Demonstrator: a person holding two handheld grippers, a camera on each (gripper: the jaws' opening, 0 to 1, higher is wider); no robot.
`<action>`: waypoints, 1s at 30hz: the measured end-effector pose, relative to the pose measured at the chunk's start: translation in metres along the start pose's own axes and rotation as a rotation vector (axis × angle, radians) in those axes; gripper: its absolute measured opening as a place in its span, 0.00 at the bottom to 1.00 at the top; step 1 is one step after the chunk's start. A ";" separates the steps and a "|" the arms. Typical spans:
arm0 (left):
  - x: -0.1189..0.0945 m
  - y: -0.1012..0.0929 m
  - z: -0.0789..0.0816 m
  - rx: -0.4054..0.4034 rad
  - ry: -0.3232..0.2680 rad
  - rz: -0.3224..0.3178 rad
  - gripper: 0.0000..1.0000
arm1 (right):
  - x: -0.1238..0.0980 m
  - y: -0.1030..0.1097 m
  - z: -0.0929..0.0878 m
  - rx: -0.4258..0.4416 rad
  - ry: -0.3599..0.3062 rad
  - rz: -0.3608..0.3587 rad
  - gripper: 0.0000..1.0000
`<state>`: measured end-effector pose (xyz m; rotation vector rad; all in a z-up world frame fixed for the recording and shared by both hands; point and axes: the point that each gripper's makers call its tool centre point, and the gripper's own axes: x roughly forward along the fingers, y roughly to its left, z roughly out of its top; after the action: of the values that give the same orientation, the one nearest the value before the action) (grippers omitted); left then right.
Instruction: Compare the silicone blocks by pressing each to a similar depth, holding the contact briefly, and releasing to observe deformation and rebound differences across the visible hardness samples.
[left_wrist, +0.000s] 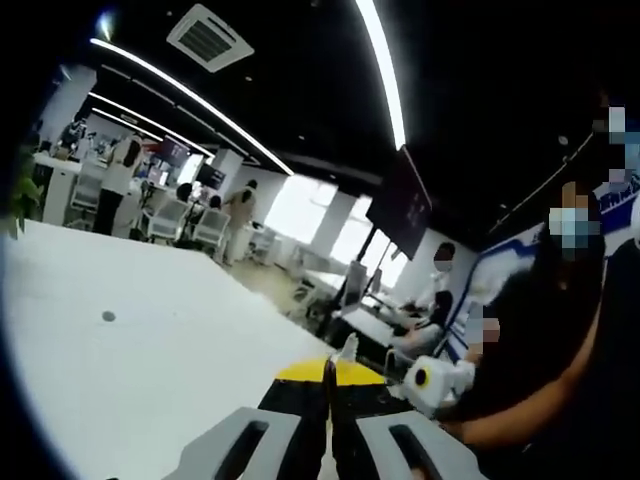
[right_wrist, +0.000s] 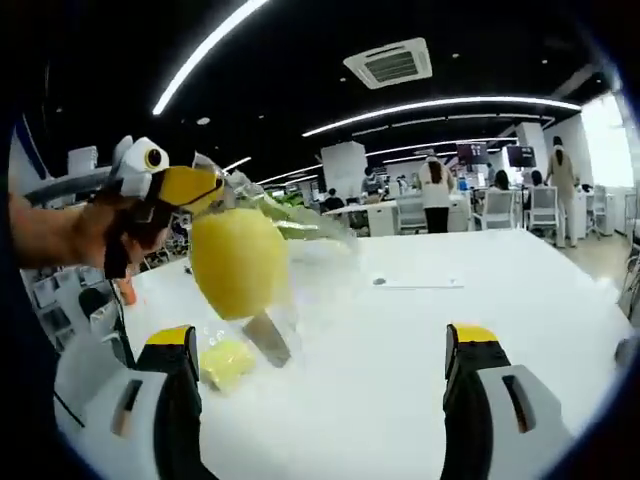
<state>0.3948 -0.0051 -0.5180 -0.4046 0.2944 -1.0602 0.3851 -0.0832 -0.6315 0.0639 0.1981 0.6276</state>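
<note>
Your left gripper clamped on a yellow silicone block, raised above white table, your right gripper spread wide, holding nothing, second yellow block on table.

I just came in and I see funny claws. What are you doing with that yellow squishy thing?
A person is holding a claw tool in each hand over a white table. The left gripper is pinched shut on a clear bag with a yellow block inside, lifting it above the table. Another yellow block lies on the table. The right gripper is open and holds nothing.
</note>
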 end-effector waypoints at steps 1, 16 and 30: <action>0.000 0.001 0.000 -0.002 -0.002 0.002 0.00 | -0.002 0.000 -0.010 0.000 0.022 -0.007 0.96; -0.003 0.024 -0.016 -0.104 -0.027 0.054 0.00 | -0.015 0.001 -0.052 0.031 0.047 -0.071 0.96; 0.002 0.032 -0.023 -0.155 -0.029 0.059 0.00 | -0.010 0.000 -0.068 -0.004 0.099 -0.084 0.96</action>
<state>0.4103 0.0025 -0.5532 -0.5471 0.3620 -0.9760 0.3636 -0.0889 -0.6969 0.0206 0.2938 0.5482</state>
